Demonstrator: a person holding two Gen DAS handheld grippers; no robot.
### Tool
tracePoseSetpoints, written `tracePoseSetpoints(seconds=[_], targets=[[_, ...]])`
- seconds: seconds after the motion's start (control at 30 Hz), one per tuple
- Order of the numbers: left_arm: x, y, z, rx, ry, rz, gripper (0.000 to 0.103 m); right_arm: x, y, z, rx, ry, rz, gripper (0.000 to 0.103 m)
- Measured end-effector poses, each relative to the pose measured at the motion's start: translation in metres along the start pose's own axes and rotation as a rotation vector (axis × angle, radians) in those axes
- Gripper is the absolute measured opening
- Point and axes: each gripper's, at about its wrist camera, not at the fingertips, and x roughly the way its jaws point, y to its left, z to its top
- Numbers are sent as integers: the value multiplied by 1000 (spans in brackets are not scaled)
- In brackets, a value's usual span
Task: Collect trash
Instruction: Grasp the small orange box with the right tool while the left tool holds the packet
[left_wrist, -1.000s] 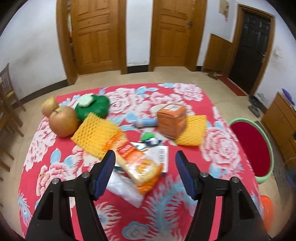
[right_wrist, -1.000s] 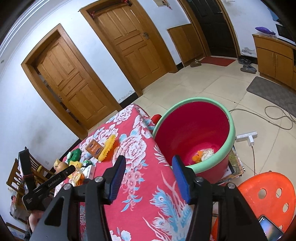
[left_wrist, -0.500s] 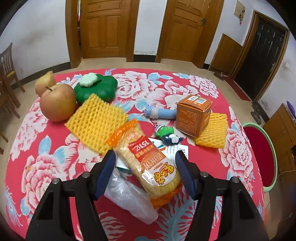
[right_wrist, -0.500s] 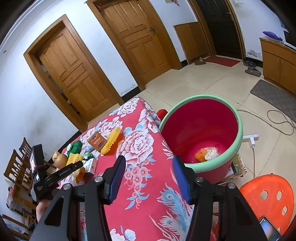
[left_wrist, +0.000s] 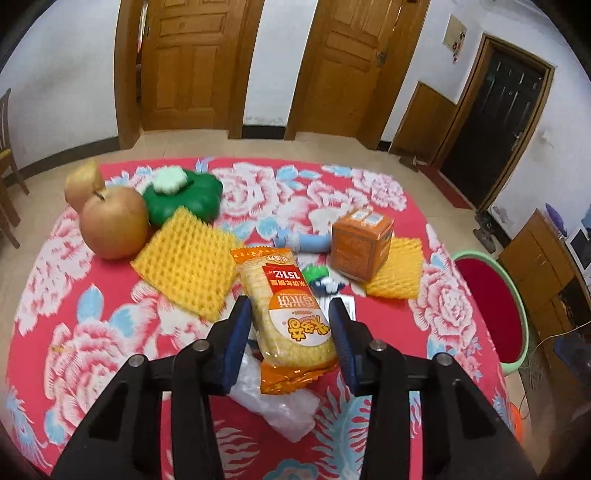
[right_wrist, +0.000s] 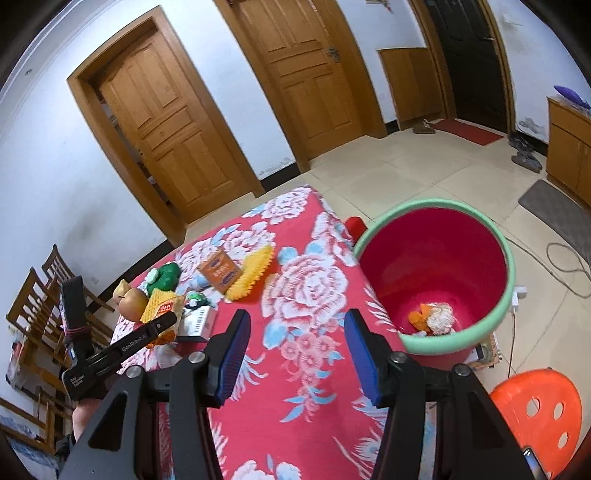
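An orange and yellow cracker packet (left_wrist: 288, 314) lies on the red floral tablecloth (left_wrist: 74, 332), partly on clear plastic wrap (left_wrist: 277, 402). My left gripper (left_wrist: 291, 325) is open, its jaws straddling the packet's near half without visibly touching it. Two yellow foam nets (left_wrist: 188, 266) (left_wrist: 397, 273) and an orange carton (left_wrist: 360, 242) lie beyond. My right gripper (right_wrist: 295, 347) is open and empty above the table's right part, left of the red bucket (right_wrist: 443, 266), which holds some trash (right_wrist: 434, 317). The left gripper also shows in the right wrist view (right_wrist: 122, 343).
Two apples (left_wrist: 112, 221), a green flower-shaped toy (left_wrist: 183, 195), a blue tube (left_wrist: 304, 242) and a small green and blue toy (left_wrist: 319, 278) sit on the table. An orange stool (right_wrist: 535, 410) stands by the bucket. Wooden chairs (right_wrist: 33, 295) stand left.
My left gripper has moved forward and down over the cracker packet, and its jaws have narrowed around it. My right gripper has drifted slightly, still open beside the bucket.
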Motion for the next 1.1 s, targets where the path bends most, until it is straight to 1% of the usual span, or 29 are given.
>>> tracePoseSetpoints(seconds=[0.13, 0.27, 0.3, 0.4, 0.5, 0.67, 0.83, 1.0, 1.1], targets=[[-12, 9, 11, 2, -39, 4, 43, 10, 19, 10, -32, 4, 23, 61], [-13, 22, 21, -10, -61, 22, 43, 28, 42, 20, -74, 20, 39, 69], [-12, 26, 23, -15, -66, 28, 43, 36, 48, 22, -90, 32, 43, 72], [-10, 38, 27, -27, -84, 44, 43, 60, 62, 27, -127, 78, 39, 76], [-6, 49, 27, -46, -95, 62, 43, 86, 73, 31, -152, 114, 37, 76], [4, 60, 22, -64, -101, 86, 43, 126, 92, 32, -241, 142, 13, 76], [8, 67, 19, -85, -94, 72, 43, 161, 107, 33, -294, 168, 21, 76], [9, 70, 16, -98, -86, 60, 43, 188, 117, 36, -344, 167, 17, 76], [9, 70, 16, -98, -83, 58, 43, 200, 119, 36, -357, 171, 38, 76]])
